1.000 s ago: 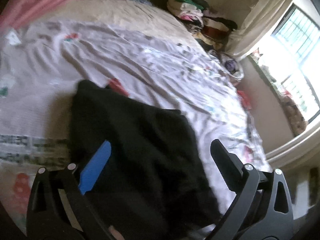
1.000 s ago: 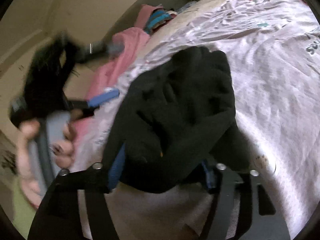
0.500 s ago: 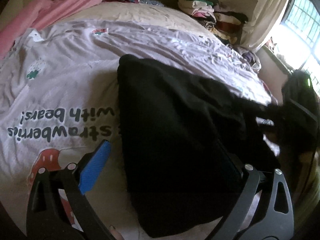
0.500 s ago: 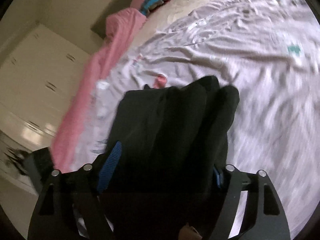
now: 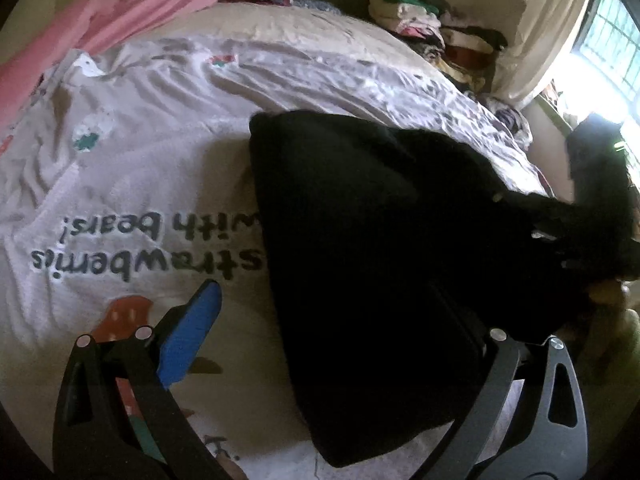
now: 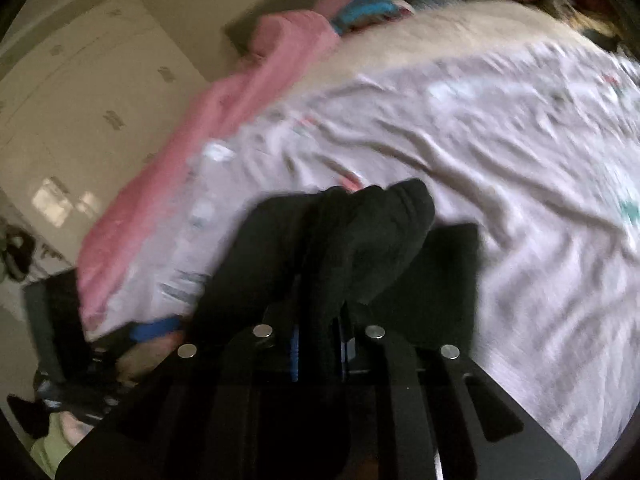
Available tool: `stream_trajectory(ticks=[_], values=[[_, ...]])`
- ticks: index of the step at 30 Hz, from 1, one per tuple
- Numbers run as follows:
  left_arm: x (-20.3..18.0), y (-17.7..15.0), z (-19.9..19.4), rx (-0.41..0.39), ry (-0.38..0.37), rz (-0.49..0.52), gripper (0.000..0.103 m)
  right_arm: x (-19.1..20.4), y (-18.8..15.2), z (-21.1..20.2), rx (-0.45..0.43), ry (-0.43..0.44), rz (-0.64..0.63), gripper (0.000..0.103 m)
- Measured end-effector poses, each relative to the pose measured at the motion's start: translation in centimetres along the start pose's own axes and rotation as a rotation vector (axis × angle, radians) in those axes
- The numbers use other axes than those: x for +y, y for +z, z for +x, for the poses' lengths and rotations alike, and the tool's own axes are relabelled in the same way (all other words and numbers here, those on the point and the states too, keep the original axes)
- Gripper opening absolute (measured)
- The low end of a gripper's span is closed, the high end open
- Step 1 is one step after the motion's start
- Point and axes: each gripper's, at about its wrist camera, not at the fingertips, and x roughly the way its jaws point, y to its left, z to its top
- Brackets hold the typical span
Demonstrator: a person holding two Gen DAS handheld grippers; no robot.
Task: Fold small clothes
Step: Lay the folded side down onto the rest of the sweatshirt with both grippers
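Black knit, a small dark garment (image 5: 360, 240), lies across the printed bedsheet (image 5: 120, 152), its near part bunched up into my right gripper (image 6: 320, 340). Right jaws have just been closing and now stand pressed nearly together with a gathered fold of the cloth pinched between the blue pads; half a second ago those pads stood wide on either side of the same bunch. So I read the right side as having secured its edge. My left gripper (image 5: 332, 320) is spread wide, blue pad clear on the sheet side, the other finger lost against the black fabric; nothing is pinched there, though the cloth lies between the fingers. A second ago the garment lay further off in the left view; now it fills the gap. Judgement: fold is barely begun. Left needs its own hold on the opposite edge before anything gets lifted or laid over. Pink blanket (image 5: 100, 12) and stacked clothes (image 5: 420, 20) sit well apart.
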Motion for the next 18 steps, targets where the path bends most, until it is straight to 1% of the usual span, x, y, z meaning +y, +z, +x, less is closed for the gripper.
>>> stream_trajectory(ticks=[3,4,5,6,7,8,9,11,13,14,15,16,17,18], values=[[-0.7,-0.5,0.4,0.011,-0.003,0.023,0.093,-1.8,-1.2,-0.4,-0.001,-0.025,0.031,0.012],[-0.9,-0.7,0.5,0.014,-0.009,0.026,0.093,-2.0,-1.5,-0.5,-0.003,-0.03,0.035,0.015],[-0.9,-0.8,0.6,0.016,-0.01,0.027,0.093,-2.0,-1.8,-1.0,-0.003,-0.069,0.032,0.018],[-1.0,-0.8,0.6,0.015,-0.006,0.028,0.093,-1.7,-1.9,-1.2,-0.004,-0.095,0.022,0.025],[-1.2,-1.0,0.5,0.013,0.0,0.033,0.093,-1.3,-2.0,-1.8,-0.011,-0.147,0.004,0.039],[-1.4,-1.1,0.5,0.012,0.003,0.038,0.093,-1.1,-2.1,-2.3,-0.018,-0.188,-0.004,0.042],[-1.5,-1.2,0.4,0.01,0.006,0.044,0.093,-0.8,-2.2,-2.8,-0.035,-0.219,-0.012,0.042],[-1.7,-1.4,0.2,0.0,0.015,0.052,0.093,0.0,-2.6,-4.7,-0.09,-0.234,-0.013,0.042],[-1.8,-1.5,-0.1,-0.006,0.018,0.055,0.093,0.8,-3.1,-6.4,-0.14,-0.203,-0.008,0.042],[-1.8,-1.6,-0.2,-0.009,0.017,0.055,0.093,1.1,-3.2,-6.7,-0.146,-0.178,-0.005,0.042],[-1.8,-1.7,-0.3,-0.01,0.017,0.056,0.093,1.5,-3.4,-6.9,-0.139,-0.137,-0.004,0.042],[-1.8,-1.7,-0.4,-0.012,0.018,0.056,0.093,2.1,-3.9,-7.0,-0.116,-0.077,-0.003,0.042],[-1.7,-1.8,-0.4,-0.013,0.017,0.056,0.093,2.4,-4.1,-7.0,-0.1,-0.054,-0.003,0.042],[-1.7,-1.8,-0.5,-0.014,0.016,0.056,0.093,2.7,-4.6,-6.7,-0.071,-0.032,-0.005,0.048]])
